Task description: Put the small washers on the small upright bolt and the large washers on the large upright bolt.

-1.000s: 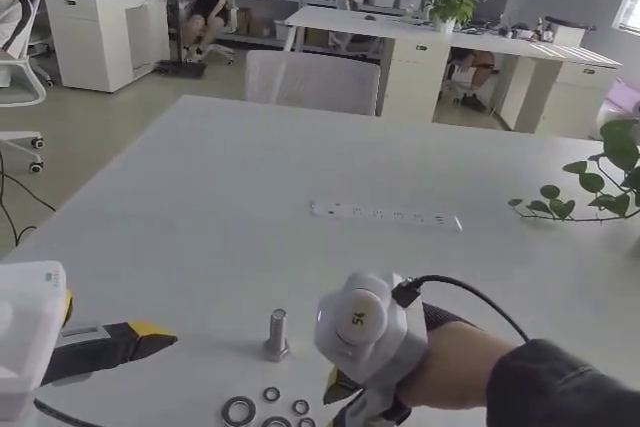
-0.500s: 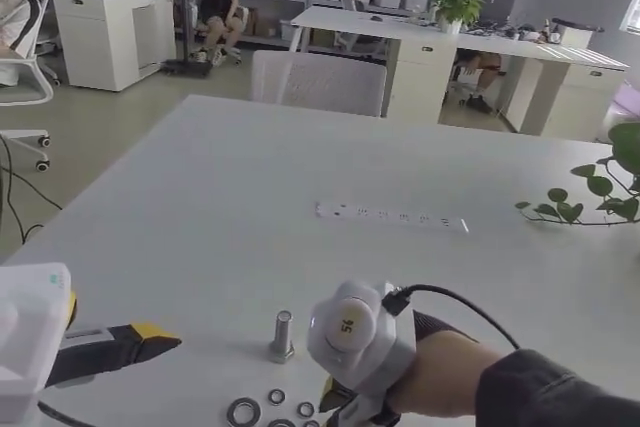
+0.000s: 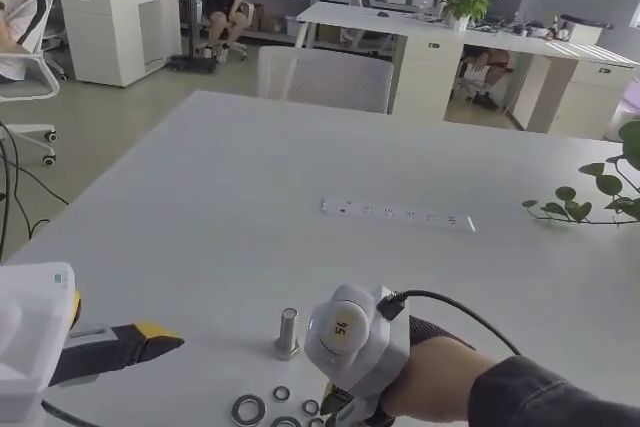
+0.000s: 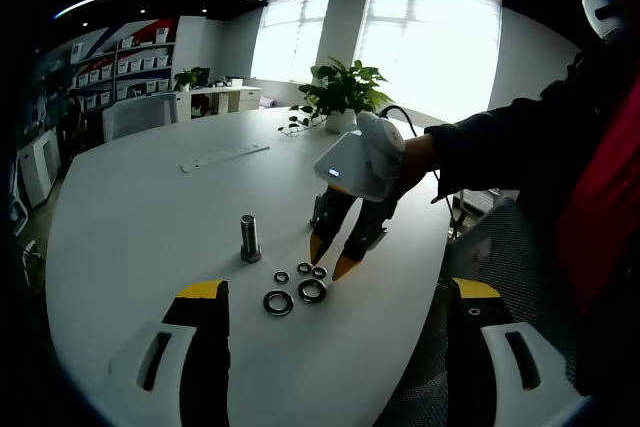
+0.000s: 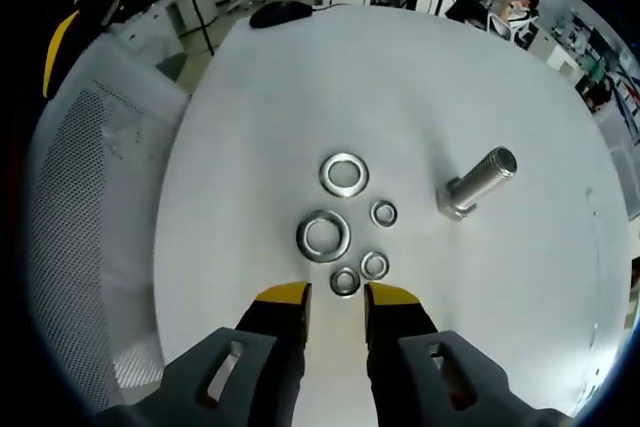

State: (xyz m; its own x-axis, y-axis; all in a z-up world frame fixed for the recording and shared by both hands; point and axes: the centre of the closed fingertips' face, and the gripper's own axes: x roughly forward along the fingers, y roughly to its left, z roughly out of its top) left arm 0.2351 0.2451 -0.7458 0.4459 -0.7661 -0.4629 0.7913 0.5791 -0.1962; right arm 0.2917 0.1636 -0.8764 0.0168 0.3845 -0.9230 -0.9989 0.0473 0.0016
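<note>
One steel bolt [image 3: 287,334] [image 5: 478,181] [image 4: 249,237] stands upright on the white table [image 3: 300,177]. Beside it lie two large washers [image 5: 344,174] [image 5: 324,235] [image 4: 278,302] and three small washers [image 5: 384,213] [image 5: 375,265] [image 5: 345,281]. My right gripper [image 5: 338,295] [image 4: 330,258] [image 3: 340,409] hovers just above the washers. Its jaws are a narrow gap apart and hold nothing, and the nearest small washer lies just beyond the tips. My left gripper [image 4: 335,290] [image 3: 160,340] is wide open and holds nothing, left of the bolt and short of the washers.
A white power strip [image 3: 397,214] lies farther back on the table. A leafy plant [image 3: 600,197] reaches in at the right edge. A chair [image 3: 325,77] stands behind the far edge. The near table edge [image 4: 400,347] runs just behind the washers.
The head camera has tilted a little. My right gripper has edged slightly left, closer over the washers. The left gripper, bolt and washers have stayed put.
</note>
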